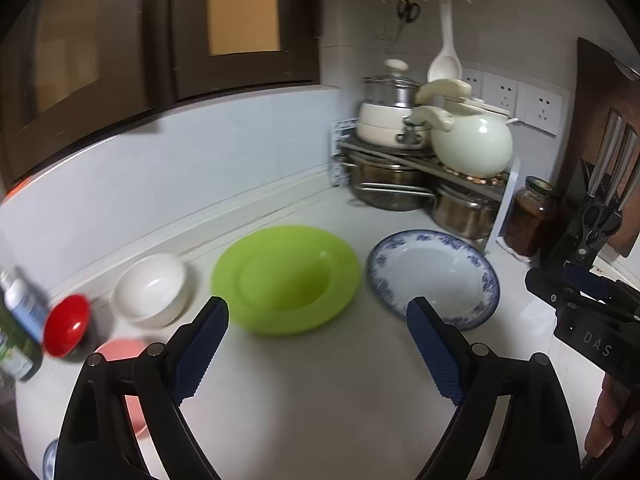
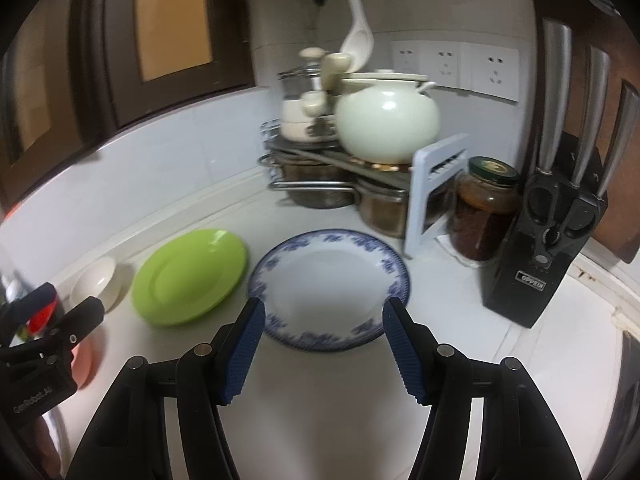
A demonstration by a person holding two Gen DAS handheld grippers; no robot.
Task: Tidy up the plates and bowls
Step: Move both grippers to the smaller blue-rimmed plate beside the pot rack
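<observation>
Two plates lie flat side by side on the white countertop (image 2: 340, 408): a green plate (image 1: 285, 278) and a blue-patterned plate (image 2: 328, 290), rims close, contact not determinable. A white bowl (image 1: 151, 289) stands upright just left of the green plate. A pink bowl (image 1: 128, 354) sits nearer, partly hidden behind the left gripper's finger. A red-capped container (image 1: 66, 330) and a bottle (image 1: 22, 304) crowd the left edge. In the back corner, a rack (image 2: 434, 196) carries a pale ceramic pot (image 2: 386, 120) above steel pots. A dark jar (image 2: 482, 210) and a knife block (image 2: 540, 240) stand right of the patterned plate.

Left gripper (image 1: 318, 346): jaws wide apart, holding nothing, clear of the green plate. Right gripper (image 2: 324, 350): jaws wide apart, empty, fingertips above the patterned plate's near rim; contact cannot be confirmed.
</observation>
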